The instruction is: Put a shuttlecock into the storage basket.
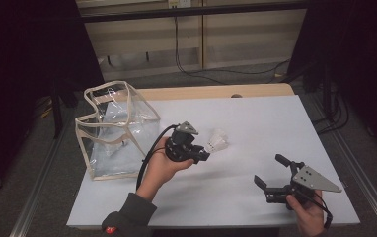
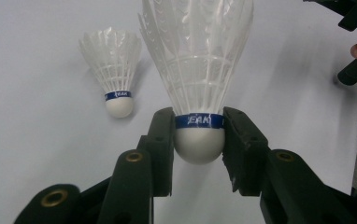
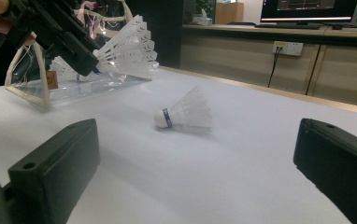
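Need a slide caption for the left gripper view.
Left hand-held gripper clamps a shuttlecock by its cork; a second shuttlecock lies on the white table.

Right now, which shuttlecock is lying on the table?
The free shuttlecock, on its side on the white table. The other shuttlecock is clamped at its cork by the left gripper, off the surface.

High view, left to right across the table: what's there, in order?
Clear bag → left gripper → shuttlecocks, one clamped in that gripper and one on the table, too close together in this view to order → right gripper, jaws open.
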Demonstrator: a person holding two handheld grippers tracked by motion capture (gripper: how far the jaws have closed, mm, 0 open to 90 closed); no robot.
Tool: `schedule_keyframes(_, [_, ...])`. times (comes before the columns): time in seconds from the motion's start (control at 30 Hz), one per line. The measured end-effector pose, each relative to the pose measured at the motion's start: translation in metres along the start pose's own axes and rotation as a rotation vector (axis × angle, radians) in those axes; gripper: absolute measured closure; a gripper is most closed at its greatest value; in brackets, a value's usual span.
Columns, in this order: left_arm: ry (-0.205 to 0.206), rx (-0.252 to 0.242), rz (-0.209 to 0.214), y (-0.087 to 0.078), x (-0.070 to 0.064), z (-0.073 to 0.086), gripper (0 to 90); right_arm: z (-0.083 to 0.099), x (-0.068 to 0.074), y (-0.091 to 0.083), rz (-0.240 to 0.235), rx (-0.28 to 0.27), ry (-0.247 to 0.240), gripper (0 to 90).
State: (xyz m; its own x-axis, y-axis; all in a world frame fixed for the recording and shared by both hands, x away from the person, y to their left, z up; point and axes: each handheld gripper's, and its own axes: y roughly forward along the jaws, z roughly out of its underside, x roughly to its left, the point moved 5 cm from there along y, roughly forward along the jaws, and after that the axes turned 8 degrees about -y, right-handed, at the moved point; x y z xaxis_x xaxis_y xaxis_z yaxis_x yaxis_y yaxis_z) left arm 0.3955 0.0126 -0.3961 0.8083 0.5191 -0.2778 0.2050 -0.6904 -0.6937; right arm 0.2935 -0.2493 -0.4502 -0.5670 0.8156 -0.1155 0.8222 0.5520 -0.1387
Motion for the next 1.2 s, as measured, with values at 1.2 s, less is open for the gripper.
schedule_keyframes(1.2, [-0.036,-0.007,-0.046,-0.02,0.014,-0.006,65.7,0.001,-0.004,-0.001,0.011,-0.005,0.004,0.5])
